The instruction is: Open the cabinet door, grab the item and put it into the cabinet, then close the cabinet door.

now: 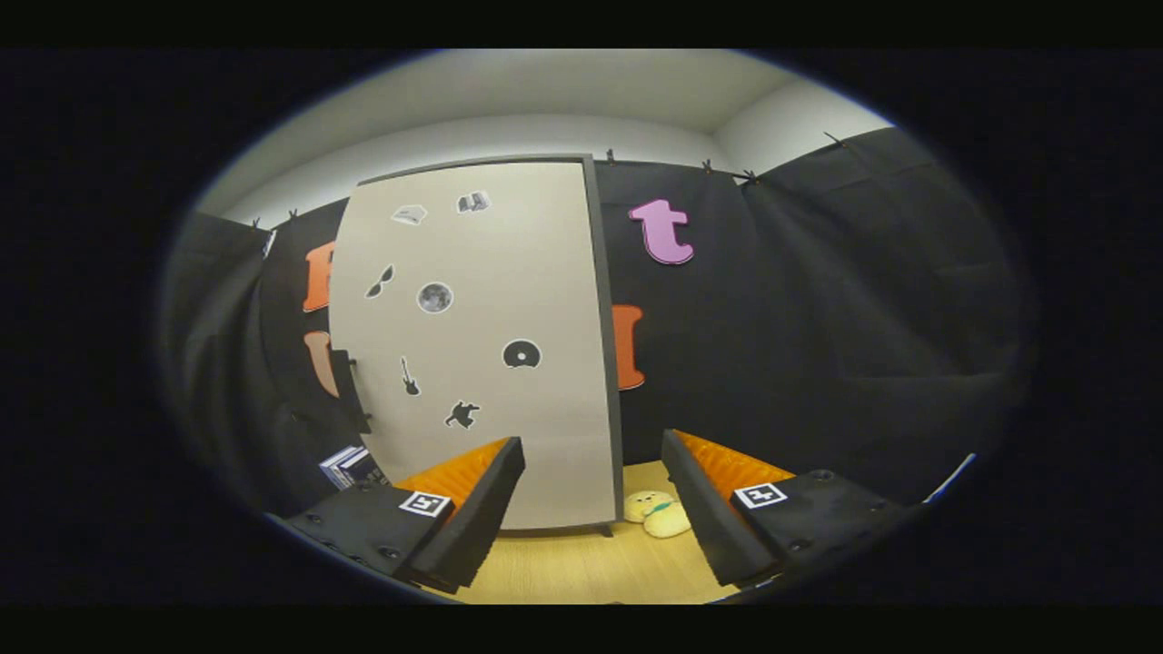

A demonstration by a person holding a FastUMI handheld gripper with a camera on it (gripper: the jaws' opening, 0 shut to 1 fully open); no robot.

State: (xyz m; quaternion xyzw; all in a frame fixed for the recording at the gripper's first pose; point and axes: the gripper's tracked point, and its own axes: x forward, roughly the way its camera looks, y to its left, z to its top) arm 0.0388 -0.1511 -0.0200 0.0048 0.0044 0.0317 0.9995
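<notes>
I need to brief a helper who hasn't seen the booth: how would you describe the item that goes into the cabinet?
Find the tall beige cabinet with stickers on its door. On the wooden table by its lower right corner lies a small yellow plush toy, just ahead of the open gripper, the only soft thing there.

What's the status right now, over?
Gripper open, holding nothing. Tall beige cabinet with stickers ahead, door shut. Small yellow plush toy on wooden tabletop beside cabinet, untouched. Nothing in the way.
</notes>
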